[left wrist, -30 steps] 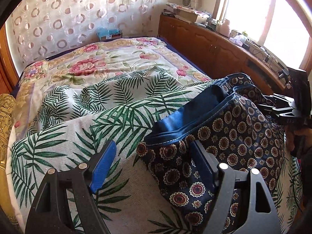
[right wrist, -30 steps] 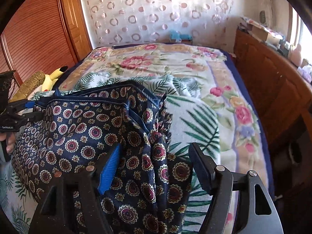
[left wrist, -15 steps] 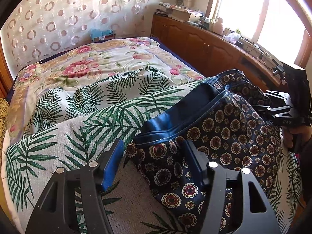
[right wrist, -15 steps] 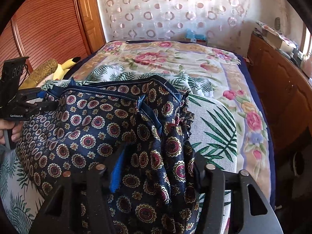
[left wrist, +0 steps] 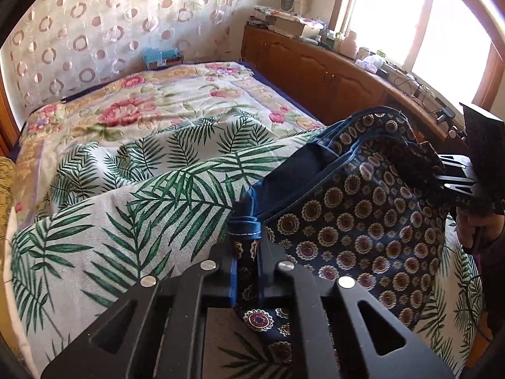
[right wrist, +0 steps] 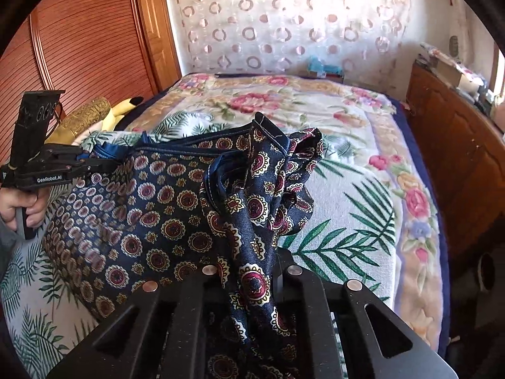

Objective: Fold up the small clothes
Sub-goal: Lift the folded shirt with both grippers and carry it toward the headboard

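I have the garment (left wrist: 363,221) stretched between my two hands, its top edge running from side to side. The left tool (left wrist: 247,252) is closing on the blue hem corner, and the right tool (right wrist: 252,271) is closing on the bunched cloth at the other end. Both ends are equally near, and the bed (left wrist: 132,164) lies beyond.

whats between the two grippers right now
The navy medallion-print garment spans between the left gripper and right gripper, both closing on bunched fabric; clearest in the right wrist view.

We are in a home bedroom: a bed (left wrist: 176,120) with a floral quilt fills the middle, a circle-patterned curtain (left wrist: 104,28) hangs at 12 o'clock, a cluttered wooden cabinet (left wrist: 331,75) under a sunlit window (left wrist: 410,22) runs at 2 o'clock, and a wooden wardrobe (right wrist: 79,47) stands at 10 o'clock.
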Tool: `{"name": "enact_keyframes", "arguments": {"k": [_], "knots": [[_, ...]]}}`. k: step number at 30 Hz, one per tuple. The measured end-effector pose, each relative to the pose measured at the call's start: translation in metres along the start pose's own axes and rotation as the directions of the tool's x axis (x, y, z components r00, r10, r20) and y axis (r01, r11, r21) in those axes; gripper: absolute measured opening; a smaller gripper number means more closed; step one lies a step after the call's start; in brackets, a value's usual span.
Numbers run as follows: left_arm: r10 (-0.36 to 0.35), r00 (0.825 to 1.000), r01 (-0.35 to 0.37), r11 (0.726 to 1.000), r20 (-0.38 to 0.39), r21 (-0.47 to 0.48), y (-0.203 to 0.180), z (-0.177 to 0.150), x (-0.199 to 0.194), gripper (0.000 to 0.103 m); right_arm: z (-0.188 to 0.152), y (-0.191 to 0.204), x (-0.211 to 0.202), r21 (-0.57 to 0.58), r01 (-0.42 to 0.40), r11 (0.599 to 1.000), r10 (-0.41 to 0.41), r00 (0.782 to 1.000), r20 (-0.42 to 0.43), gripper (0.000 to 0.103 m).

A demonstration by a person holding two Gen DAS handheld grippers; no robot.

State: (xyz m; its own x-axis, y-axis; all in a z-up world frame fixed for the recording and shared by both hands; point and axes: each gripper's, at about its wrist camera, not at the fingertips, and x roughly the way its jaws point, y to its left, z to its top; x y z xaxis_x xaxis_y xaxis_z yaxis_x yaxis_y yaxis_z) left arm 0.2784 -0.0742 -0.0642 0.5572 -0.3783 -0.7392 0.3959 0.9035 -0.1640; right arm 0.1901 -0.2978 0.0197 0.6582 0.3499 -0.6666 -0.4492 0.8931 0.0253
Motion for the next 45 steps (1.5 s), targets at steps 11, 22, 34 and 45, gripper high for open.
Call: {"name": "enact_keyframes", "arguments": {"k": [11,22,34,45], "knots": [[0.038,0.979,-0.043,0.999,0.199,0.021,-0.013,-0.010,-0.093,0.007,0.011,0.038,-0.048,-0.056,0.035,0.998,-0.029,0.994,0.108,0.011],[0.152,0.920,-0.137,0.988,0.362,-0.068,0.034,-0.035,-0.192,0.007,0.052,0.111,-0.067,-0.208,-0.004,0.978,0.050,0.975,0.217,0.011],[0.368,0.828,-0.276,0.924,0.423,-0.264,0.115,-0.090,-0.280,0.007,0.146,0.217,-0.012,-0.490,-0.150,0.859,0.294,0.927,0.232,0.011],[0.496,0.827,-0.364,0.831,0.263,-0.421,0.179,-0.158,-0.261,0.007,0.219,0.296,0.126,-0.606,-0.264,0.750,0.401,0.911,0.099,0.011]]}}
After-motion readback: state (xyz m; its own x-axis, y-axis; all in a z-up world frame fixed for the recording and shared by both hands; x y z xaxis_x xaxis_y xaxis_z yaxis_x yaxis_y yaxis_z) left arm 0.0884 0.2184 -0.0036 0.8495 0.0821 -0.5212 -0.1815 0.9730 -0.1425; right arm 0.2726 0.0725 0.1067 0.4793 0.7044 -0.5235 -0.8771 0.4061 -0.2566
